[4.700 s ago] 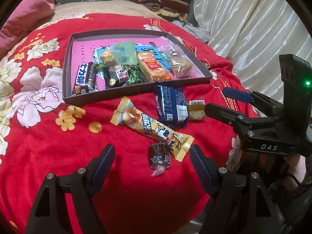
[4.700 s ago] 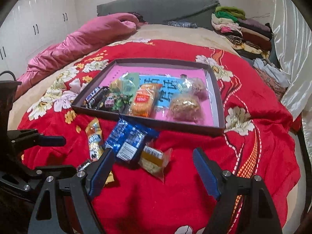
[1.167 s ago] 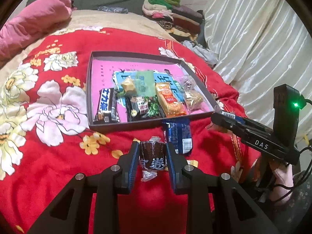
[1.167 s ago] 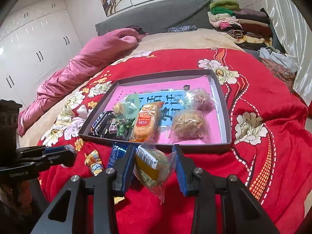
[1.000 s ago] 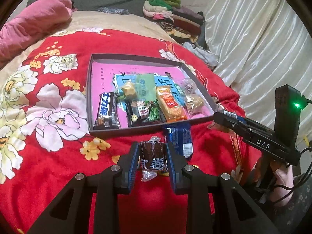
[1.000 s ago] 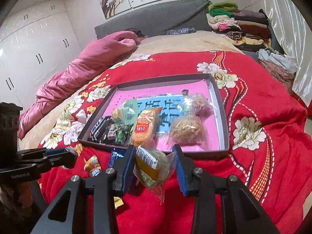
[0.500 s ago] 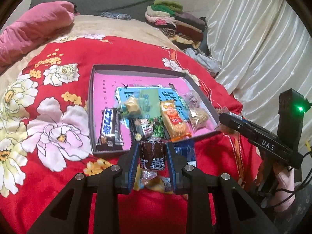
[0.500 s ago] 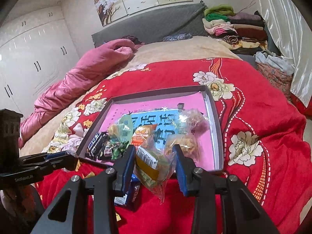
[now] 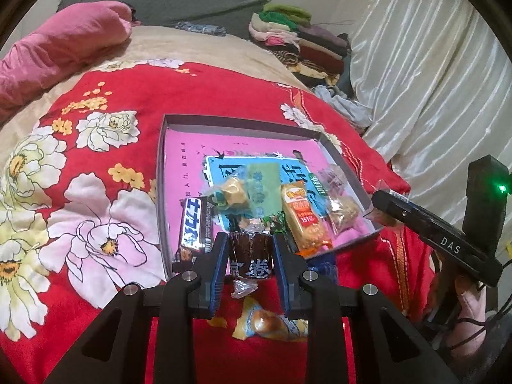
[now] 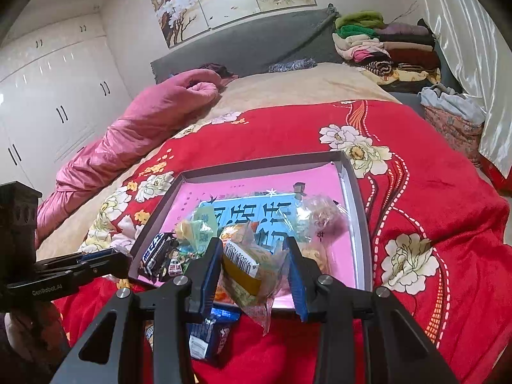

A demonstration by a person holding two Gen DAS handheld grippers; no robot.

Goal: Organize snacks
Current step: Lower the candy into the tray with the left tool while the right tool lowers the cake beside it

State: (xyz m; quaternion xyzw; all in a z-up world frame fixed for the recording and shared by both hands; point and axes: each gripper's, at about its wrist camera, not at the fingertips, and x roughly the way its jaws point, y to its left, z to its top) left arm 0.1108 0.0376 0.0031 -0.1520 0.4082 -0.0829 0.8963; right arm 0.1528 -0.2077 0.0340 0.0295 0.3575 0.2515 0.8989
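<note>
Left hand-held gripper clamped on a dark brown wrapped candy, raised above the near wall of the shallow tray. Right hand-held gripper clamped on a clear-wrapped cake with a yellow label, likewise over the tray's near edge. Inside the tray: a chocolate bar, an orange packet, other wrapped snacks. On the red floral bedspread nearer the cameras: a blue packet and a yellow one.

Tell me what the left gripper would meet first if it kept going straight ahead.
Probably the snacks at the near end of the tray: the left gripper, shut on a brown candy, points at the green packet just ahead. Depth is unclear.
</note>
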